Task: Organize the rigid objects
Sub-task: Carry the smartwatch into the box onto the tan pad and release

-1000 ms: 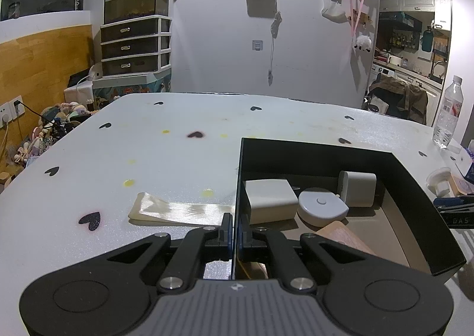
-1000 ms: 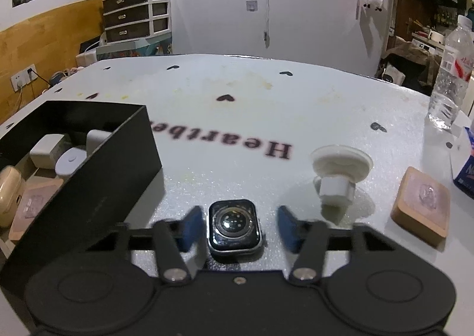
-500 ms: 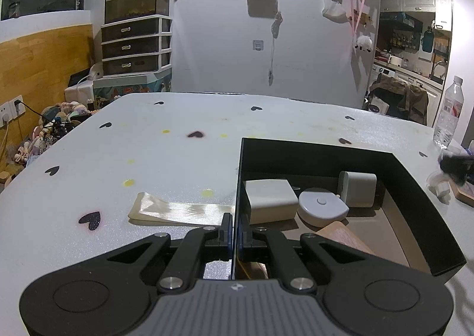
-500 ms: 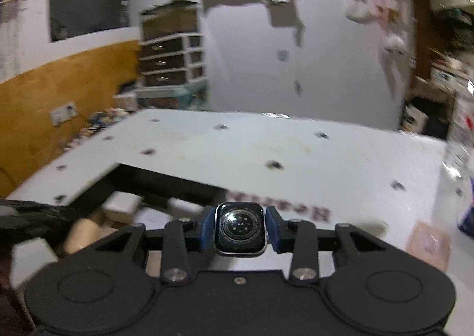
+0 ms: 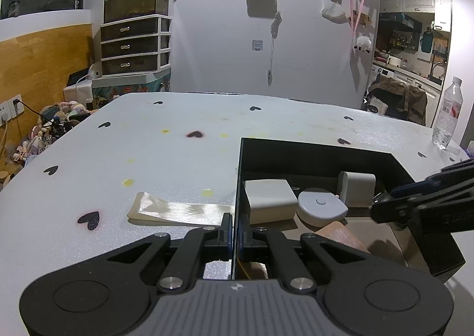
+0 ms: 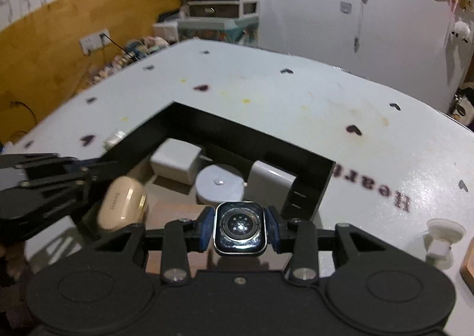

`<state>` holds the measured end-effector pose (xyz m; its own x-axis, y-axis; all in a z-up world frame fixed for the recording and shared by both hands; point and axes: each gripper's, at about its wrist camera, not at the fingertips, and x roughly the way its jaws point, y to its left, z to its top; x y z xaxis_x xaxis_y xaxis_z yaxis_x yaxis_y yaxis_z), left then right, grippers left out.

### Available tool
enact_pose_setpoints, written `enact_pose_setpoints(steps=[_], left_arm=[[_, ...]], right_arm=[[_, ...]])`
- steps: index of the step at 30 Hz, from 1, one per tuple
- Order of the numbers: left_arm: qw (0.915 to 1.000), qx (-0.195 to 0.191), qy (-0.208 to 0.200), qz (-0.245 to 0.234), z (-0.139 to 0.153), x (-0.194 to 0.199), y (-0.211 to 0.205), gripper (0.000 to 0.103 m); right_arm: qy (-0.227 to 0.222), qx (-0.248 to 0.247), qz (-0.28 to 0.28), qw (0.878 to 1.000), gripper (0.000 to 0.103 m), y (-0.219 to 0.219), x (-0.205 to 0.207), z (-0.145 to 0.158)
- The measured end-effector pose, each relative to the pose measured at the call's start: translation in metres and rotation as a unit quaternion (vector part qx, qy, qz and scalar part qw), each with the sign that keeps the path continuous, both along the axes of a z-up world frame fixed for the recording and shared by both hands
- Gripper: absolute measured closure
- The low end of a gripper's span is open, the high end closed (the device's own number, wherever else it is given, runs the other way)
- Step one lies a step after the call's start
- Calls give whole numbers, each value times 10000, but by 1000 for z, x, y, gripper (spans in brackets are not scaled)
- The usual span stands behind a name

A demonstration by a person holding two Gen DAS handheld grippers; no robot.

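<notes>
My right gripper (image 6: 240,229) is shut on a black smartwatch body (image 6: 240,228), sensor side up, held above the near part of the open black box (image 6: 237,131). Inside the box lie a white charger cube (image 6: 174,160), a round grey disc (image 6: 219,185), a white adapter (image 6: 272,179) and a beige earbud case (image 6: 123,202). My left gripper (image 5: 235,232) is shut on the box's thin left wall (image 5: 238,176). In the left wrist view the right gripper (image 5: 385,208) reaches in over the box's right side.
A shiny beige strip (image 5: 177,210) lies on the white table left of the box. A water bottle (image 5: 447,117) stands at the far right. A white suction cup (image 6: 441,235) and a tan pad (image 6: 469,265) sit right of the box.
The right gripper closed on the watch, lifted it off the table and carried it left over the box. The left gripper kept still on the box wall.
</notes>
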<state>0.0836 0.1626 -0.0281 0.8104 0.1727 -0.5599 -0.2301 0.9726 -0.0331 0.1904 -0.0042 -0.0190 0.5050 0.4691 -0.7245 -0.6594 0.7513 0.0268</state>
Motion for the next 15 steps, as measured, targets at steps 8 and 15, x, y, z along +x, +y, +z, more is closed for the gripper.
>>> enact_pose_setpoints(steps=[8, 15], left_arm=[[10000, -32, -13, -15, -1, 0, 1, 100], [10000, -46, -14, -21, -1, 1, 2, 100]], right_arm=[[219, -104, -53, 9997, 63, 13, 9, -6], [253, 62, -77, 9996, 61, 5, 6, 3]])
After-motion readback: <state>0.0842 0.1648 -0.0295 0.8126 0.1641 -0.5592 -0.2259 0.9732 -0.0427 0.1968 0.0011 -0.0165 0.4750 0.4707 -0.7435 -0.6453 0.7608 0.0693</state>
